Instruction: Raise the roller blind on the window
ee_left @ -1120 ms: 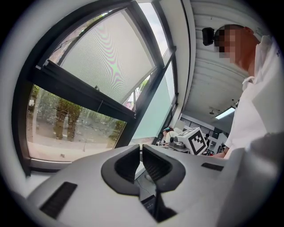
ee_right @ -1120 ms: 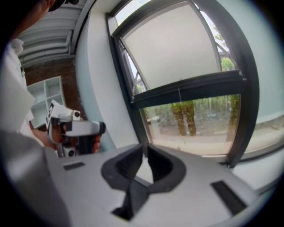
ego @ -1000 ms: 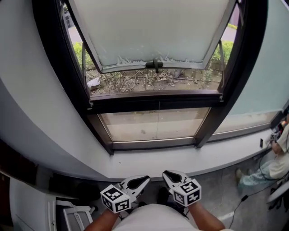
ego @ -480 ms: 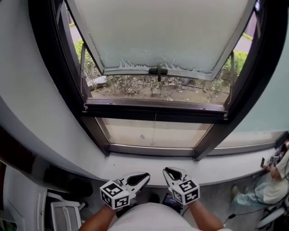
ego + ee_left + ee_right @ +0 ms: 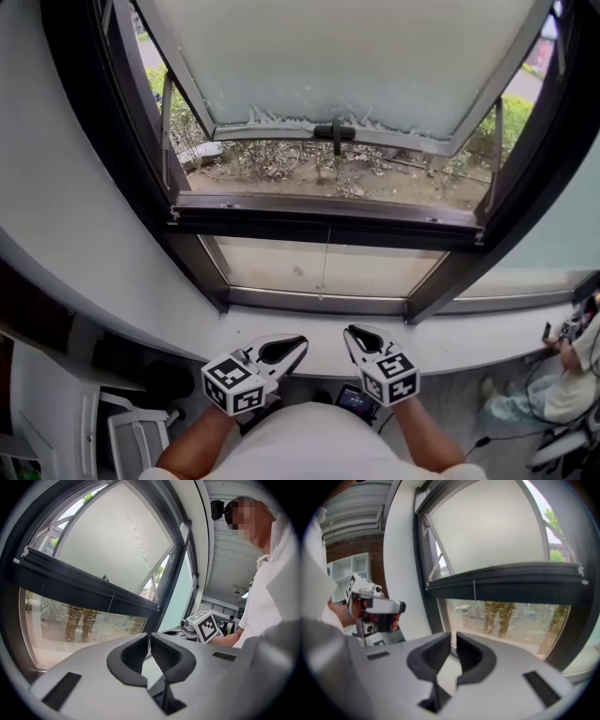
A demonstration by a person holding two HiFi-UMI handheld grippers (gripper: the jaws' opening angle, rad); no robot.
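The window [image 5: 328,220] has a dark frame. Its upper frosted sash [image 5: 356,66] is tilted outward, with a black handle [image 5: 337,132] on the bottom rail. A thin cord [image 5: 327,258] hangs from the crossbar in front of the lower pane; it also shows in the left gripper view [image 5: 111,604] and the right gripper view [image 5: 474,588]. No roller blind fabric is in view. My left gripper [image 5: 302,341] and right gripper [image 5: 350,331] sit low, close to my body, just below the white sill [image 5: 441,342]. Both are shut and empty [image 5: 149,637] [image 5: 453,637].
A seated person [image 5: 567,361] is at the far right by the floor. A white rack [image 5: 131,436] stands at the lower left. A small dark device [image 5: 356,401] lies below the right gripper. Bare ground and shrubs [image 5: 309,164] lie outside the open sash.
The head view has shifted, so the window sits a little lower and to the right in the picture. Both grippers stay shut in about the same place by my body.
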